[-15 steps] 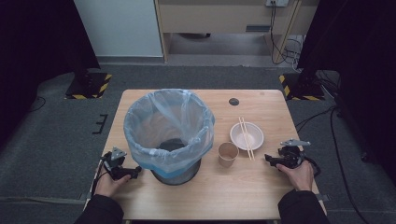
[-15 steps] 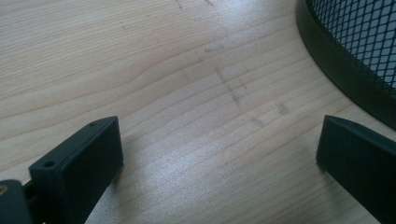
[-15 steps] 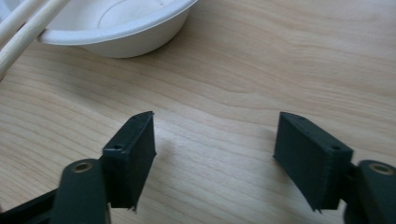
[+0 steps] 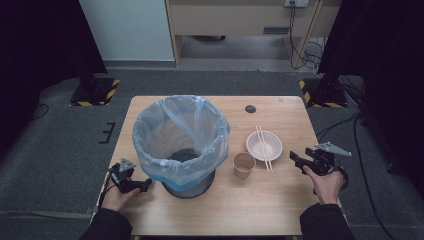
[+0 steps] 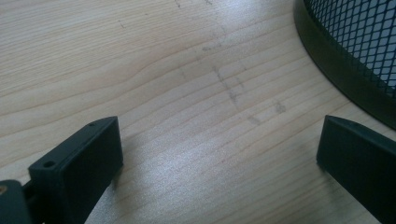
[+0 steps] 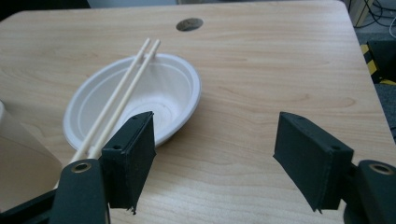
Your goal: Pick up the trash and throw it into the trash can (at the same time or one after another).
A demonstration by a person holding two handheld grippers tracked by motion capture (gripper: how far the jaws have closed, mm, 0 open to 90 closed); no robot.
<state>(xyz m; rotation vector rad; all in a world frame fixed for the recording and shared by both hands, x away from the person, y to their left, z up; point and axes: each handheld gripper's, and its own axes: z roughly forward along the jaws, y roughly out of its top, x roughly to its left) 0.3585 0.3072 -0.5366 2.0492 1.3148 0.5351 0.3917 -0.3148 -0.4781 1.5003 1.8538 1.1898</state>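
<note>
We held the right gripper (image 4: 298, 161) with jaws spread and empty. The bowl (image 6: 133, 100) lay just ahead and to its left, chopsticks (image 6: 119, 100) lengthwise across it, pointing away; the left gripper (image 4: 142, 186), also spread, stood farther off.

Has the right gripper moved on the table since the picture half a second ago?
No. In the high view the right gripper sits just right of the white bowl, at the same spot near the table's right edge, jaws open.
</note>
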